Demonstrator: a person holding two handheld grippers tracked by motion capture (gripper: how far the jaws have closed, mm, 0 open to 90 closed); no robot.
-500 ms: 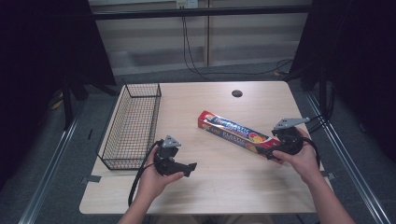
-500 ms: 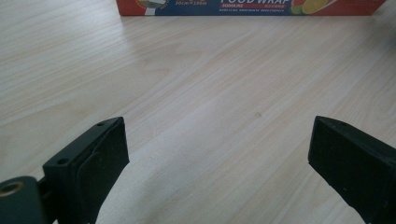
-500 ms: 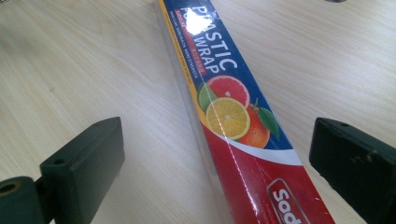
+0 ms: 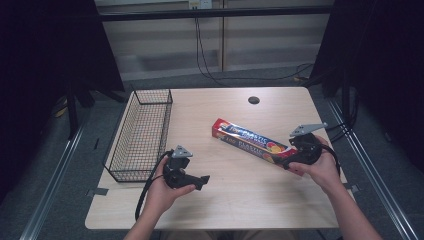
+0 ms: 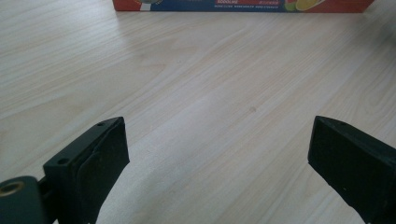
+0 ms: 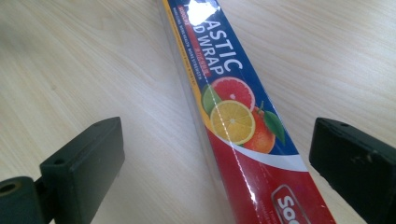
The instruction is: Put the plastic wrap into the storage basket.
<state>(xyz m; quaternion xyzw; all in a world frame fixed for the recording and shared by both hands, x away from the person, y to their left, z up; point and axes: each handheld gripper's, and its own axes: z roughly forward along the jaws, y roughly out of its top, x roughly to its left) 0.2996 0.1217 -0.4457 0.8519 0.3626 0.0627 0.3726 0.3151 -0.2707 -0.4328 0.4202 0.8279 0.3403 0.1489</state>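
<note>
A long plastic wrap box [image 4: 248,140], red and blue with citrus fruit printed on it, lies diagonally on the wooden table [image 4: 235,200]. My right gripper [image 4: 287,161] is at the box's near right end, open, its jaws standing on either side of the box [image 6: 243,126] without touching it. My left gripper [image 4: 204,181] rests low over the table's front left part, open with only bare wood between its jaws. The box's long side [image 5: 243,4] runs along the top edge of the left gripper view.
A black wire basket [image 4: 141,134] stands along the table's left edge, empty. A small dark round hole [image 4: 253,100] sits near the table's far edge. Cables trail from both grippers.
</note>
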